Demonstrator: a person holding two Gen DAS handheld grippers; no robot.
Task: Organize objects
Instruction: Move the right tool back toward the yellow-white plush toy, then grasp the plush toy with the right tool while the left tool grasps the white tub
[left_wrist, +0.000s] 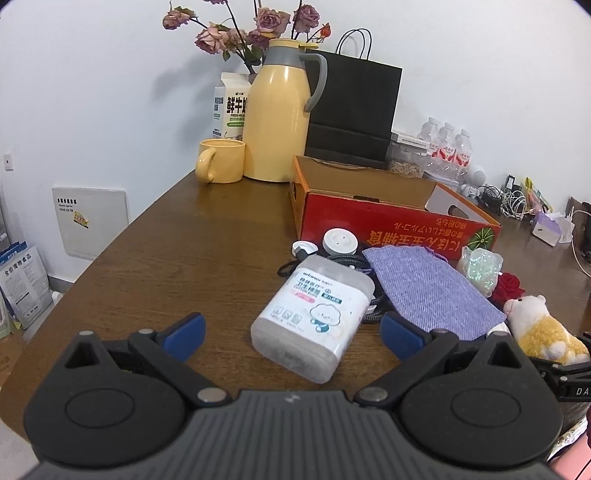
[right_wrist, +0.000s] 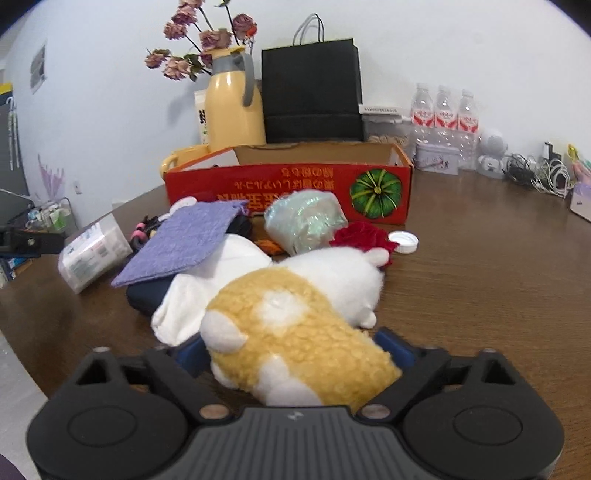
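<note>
Wooden table remained cluttered, red box apparently empty; right gripper straddled the plush toy, grip uncertain; left gripper gaped empty before the swab box.

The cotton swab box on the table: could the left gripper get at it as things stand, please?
Probably yes. The left gripper is open with the cotton swab box lying straight ahead, its near end between the blue pads; only the purple pouch and cables crowd its far side.

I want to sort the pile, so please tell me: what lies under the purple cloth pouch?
The purple pouch rests on a dark case, a white cloth and black cables. What lies beneath its middle is covered.
</note>
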